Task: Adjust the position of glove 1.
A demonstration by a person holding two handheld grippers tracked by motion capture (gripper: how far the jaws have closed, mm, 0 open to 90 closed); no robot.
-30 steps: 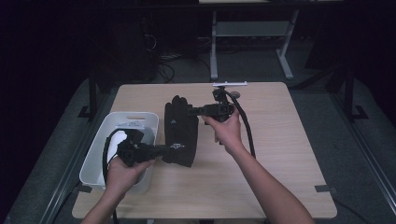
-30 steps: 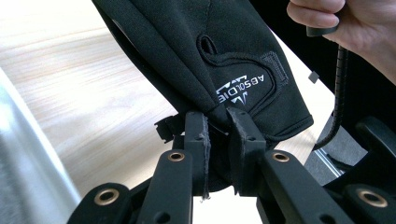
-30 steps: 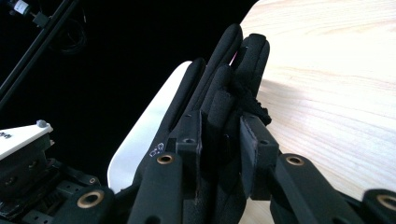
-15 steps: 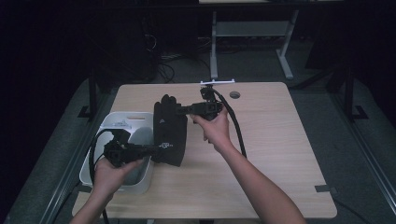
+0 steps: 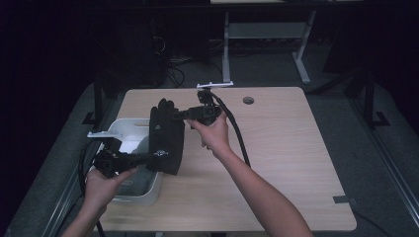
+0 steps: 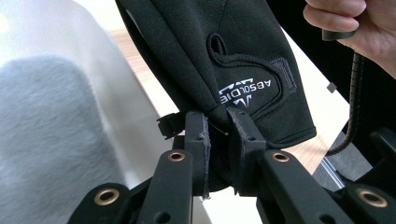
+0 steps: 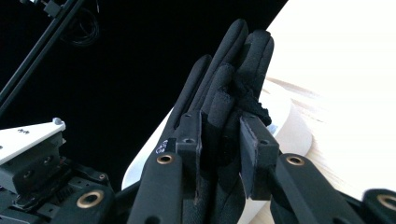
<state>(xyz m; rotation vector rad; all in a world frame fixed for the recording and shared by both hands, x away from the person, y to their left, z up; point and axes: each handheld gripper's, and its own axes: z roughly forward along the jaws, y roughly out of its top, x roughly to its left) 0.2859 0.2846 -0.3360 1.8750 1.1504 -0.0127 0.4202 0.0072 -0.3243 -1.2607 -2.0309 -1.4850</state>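
Above white bin (image 5: 129, 190): black glove (image 5: 167, 138), white logo at cuff, pinched by left claw (image 5: 154, 157) and right claw (image 5: 176, 116).

glove (image 5: 167, 140): black, white logo print at the cuff
bin (image 5: 129, 139): white
surface (image 5: 286, 148): light wood grain
grippers: black, brass-coloured pivot pins
cables: black

The high view is dim: the room around the table (image 5: 296, 163) is almost black. In both gripper views the pale surfaces are overexposed to white, while the black glove (image 6: 224, 56) keeps little detail. The nearest jaws look slightly soft.
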